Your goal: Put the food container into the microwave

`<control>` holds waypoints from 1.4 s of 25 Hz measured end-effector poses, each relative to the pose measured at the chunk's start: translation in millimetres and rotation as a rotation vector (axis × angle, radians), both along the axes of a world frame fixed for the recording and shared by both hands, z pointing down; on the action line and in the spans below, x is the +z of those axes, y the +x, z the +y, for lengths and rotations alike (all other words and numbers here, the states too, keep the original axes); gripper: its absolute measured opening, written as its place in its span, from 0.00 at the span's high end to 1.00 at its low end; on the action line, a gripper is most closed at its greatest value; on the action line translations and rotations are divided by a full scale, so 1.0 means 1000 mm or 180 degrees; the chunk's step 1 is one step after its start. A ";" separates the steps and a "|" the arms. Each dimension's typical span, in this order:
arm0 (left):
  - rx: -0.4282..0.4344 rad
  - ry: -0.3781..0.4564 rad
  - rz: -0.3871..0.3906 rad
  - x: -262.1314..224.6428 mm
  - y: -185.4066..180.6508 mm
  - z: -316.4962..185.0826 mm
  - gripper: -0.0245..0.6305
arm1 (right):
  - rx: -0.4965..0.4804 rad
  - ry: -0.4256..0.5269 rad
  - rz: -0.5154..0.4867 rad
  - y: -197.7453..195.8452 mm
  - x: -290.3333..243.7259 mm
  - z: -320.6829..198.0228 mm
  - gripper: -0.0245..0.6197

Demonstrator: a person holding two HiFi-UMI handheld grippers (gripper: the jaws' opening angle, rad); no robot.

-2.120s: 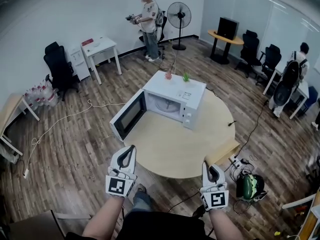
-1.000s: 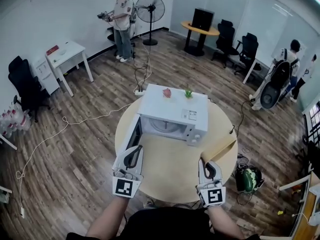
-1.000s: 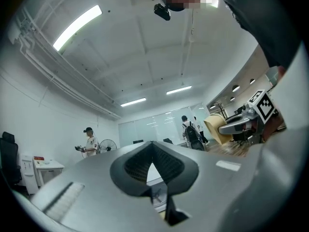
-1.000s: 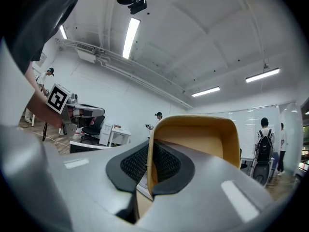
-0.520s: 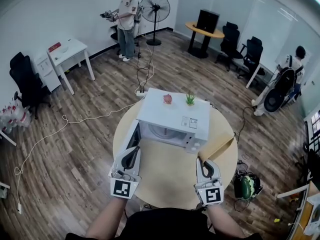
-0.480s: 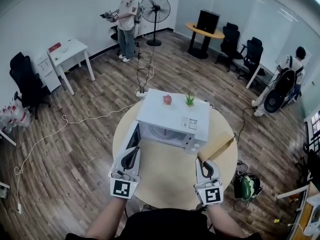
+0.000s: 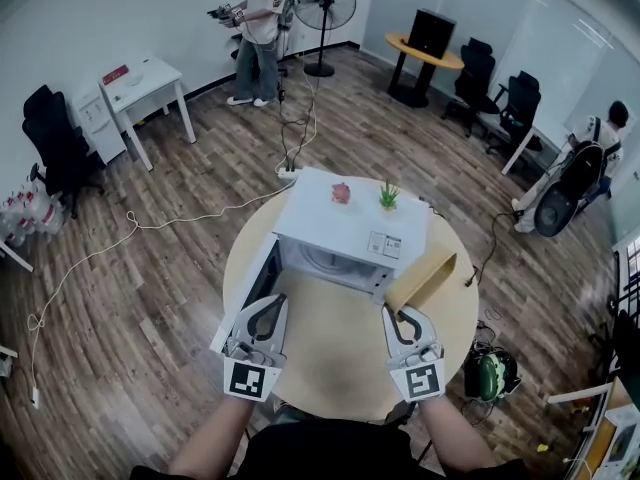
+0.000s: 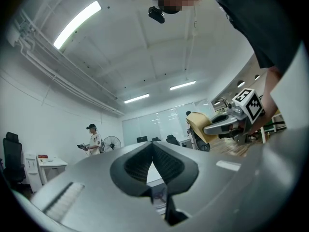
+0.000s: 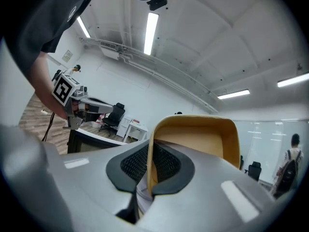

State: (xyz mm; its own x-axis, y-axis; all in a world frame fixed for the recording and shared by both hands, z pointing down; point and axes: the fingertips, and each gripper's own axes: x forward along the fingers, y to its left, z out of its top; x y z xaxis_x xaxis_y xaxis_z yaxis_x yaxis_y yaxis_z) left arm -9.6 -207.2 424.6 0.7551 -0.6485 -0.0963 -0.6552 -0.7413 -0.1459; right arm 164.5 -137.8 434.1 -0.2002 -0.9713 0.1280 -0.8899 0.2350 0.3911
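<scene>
A white microwave stands on the round wooden table, its door swung open to the left and its cavity facing me. My right gripper is shut on the rim of a tan food container, held tilted just in front of the microwave's right front corner. In the right gripper view the container's wall sits pinched between the jaws of that right gripper. My left gripper hovers by the open door, jaws together and holding nothing; the left gripper shows the same in its own view.
A small pink object and a little green plant sit on top of the microwave. A person stands at the back beside a fan. A white desk, office chairs and floor cables surround the table.
Both grippers have edged forward toward the microwave. The container in the right gripper now sits closer to the microwave's front right corner. The head view has shifted slightly.
</scene>
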 end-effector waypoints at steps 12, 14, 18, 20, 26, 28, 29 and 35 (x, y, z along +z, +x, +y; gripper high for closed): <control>0.0039 0.0192 -0.0004 0.037 -0.003 0.001 0.96 | -0.1802 -0.1425 0.1044 -0.092 0.148 -0.049 0.94; 0.0061 0.0200 -0.0004 0.043 -0.002 0.002 0.96 | -0.2019 -0.1731 0.1196 -0.100 0.183 -0.047 0.95; 0.0068 0.0094 0.0008 0.062 -0.004 0.004 0.96 | -0.2248 -0.2265 0.1508 -0.104 0.249 -0.051 0.95; 0.0078 0.0027 0.0001 0.074 -0.005 0.007 0.96 | -0.2206 -0.2468 0.1619 -0.099 0.276 -0.062 0.95; 0.0060 -0.0192 -0.0052 0.107 -0.018 0.015 0.96 | -0.1786 -0.2678 0.1811 -0.072 0.319 -0.117 0.95; 0.0040 -0.0244 -0.0049 0.115 -0.021 0.016 0.96 | -0.1608 -0.2632 0.1830 -0.062 0.322 -0.140 0.94; 0.0033 -0.0265 -0.0048 0.118 -0.022 0.017 0.96 | -0.1518 -0.2608 0.1827 -0.057 0.323 -0.152 0.94; 0.0062 -0.0364 -0.0033 0.131 -0.025 0.022 0.96 | -0.1093 -0.2461 0.1815 -0.039 0.325 -0.202 0.94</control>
